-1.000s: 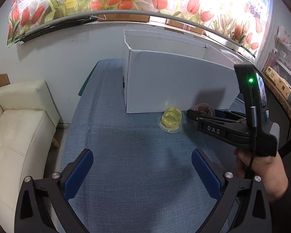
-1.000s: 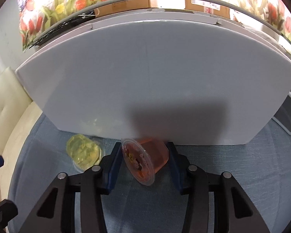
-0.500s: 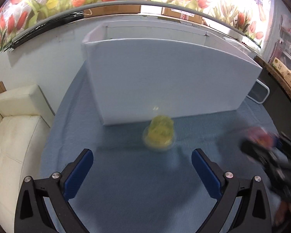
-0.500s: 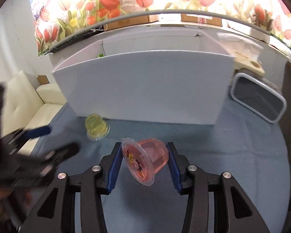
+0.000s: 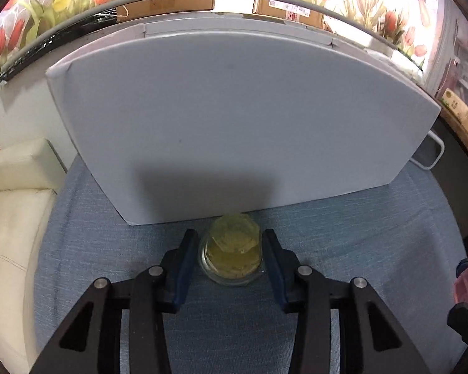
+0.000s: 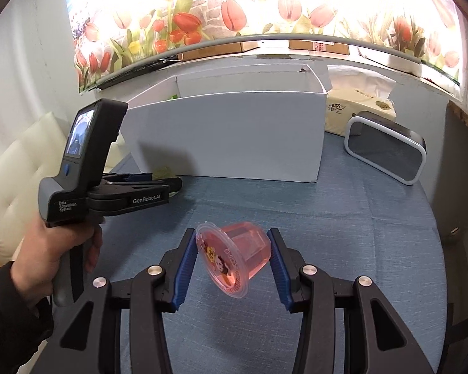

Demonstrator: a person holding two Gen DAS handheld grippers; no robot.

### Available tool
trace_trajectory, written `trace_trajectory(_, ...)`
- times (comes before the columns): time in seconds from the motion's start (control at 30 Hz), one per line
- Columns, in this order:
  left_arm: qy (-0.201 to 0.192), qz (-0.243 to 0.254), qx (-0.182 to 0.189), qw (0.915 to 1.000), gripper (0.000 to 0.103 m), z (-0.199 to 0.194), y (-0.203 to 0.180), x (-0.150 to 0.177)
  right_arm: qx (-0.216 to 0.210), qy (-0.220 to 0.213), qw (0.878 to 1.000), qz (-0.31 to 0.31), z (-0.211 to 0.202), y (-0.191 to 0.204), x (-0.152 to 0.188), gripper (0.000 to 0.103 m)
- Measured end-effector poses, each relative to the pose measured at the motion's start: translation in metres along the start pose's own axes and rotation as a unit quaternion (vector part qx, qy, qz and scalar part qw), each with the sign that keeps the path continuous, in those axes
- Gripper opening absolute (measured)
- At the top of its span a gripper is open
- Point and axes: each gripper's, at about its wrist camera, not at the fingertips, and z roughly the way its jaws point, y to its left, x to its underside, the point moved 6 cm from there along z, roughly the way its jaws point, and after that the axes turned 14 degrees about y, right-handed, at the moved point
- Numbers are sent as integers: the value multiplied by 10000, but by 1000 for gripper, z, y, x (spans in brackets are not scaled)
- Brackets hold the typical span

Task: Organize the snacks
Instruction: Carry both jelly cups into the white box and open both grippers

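Observation:
A yellow jelly cup [image 5: 232, 254] stands upside down on the blue cloth, right in front of the tall white box [image 5: 234, 124]. My left gripper [image 5: 230, 237] straddles it, jaws closing, blue pads against its sides. In the right wrist view that gripper [image 6: 174, 184] reaches to the box's near left corner, held by a hand [image 6: 46, 249]. My right gripper [image 6: 231, 233] is shut on a pink jelly cup [image 6: 237, 255], tilted with its printed lid facing me, lifted above the cloth. The pink cup [image 5: 466, 283] also shows at the right edge of the left wrist view.
The open-topped white box [image 6: 234, 131] fills the back of the blue-clothed table [image 6: 358, 233]. To its right lie a tissue pack [image 6: 358, 106] and a dark white-rimmed device [image 6: 387, 146]. A cream sofa [image 5: 12, 218] stands left of the table.
My left gripper moved forward to the yellow cup and closed from wide open onto it. My right gripper pulled back and up from the box with the pink cup.

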Motion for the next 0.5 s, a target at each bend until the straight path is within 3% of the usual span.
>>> trace_trajectory(0.3,-241,159,237,9993,45,-36,-3,11,-184,-48,9998,17,1,6,-3,49)
trace_trajectory(0.5,-624,281,406,9968,46,-86,-9,16,-240,-222,9995,-33,-10,12,-20,49)
